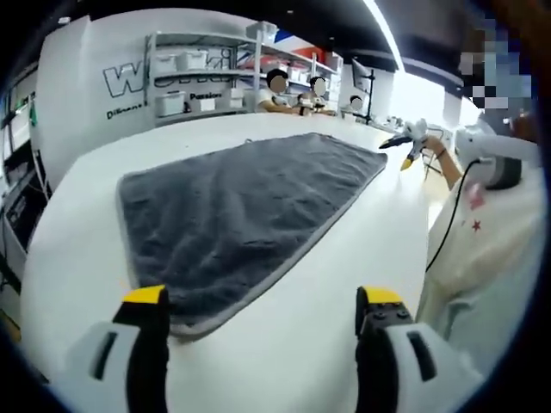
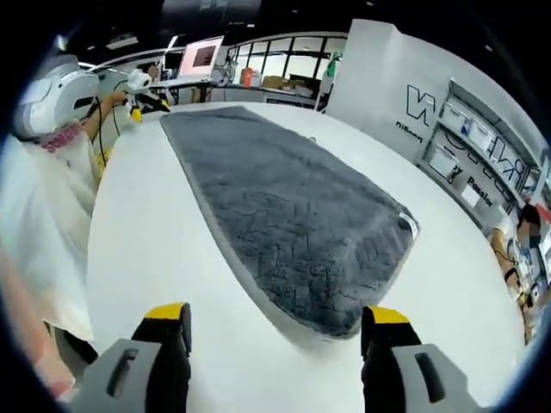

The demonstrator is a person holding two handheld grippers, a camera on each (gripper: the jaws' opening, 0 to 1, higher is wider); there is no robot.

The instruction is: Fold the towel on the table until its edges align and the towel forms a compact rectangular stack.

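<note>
Yellow-tipped black jaws of the left gripper (image 1: 263,311) stand wide apart at the near edge of the left gripper view, released and holding nothing. Just beyond them, between the two tips and a little to the left, lies one corner of the dark grey plush rectangular towel (image 1: 241,206) with its pale stitched border. It is spread flat, unfolded, on the white round-edged table (image 1: 344,284), running away toward the far side. At the towel's far right corner the right gripper (image 1: 411,138) hovers, held by a person in a white shirt (image 1: 482,232).

Right gripper view: jaws of the right gripper (image 2: 277,325) also parted, nothing between them. Towel (image 2: 284,206) corner lies just beyond the tips; left gripper (image 2: 142,93) sits at its far left corner. Table (image 2: 155,249) bare around it.
</note>
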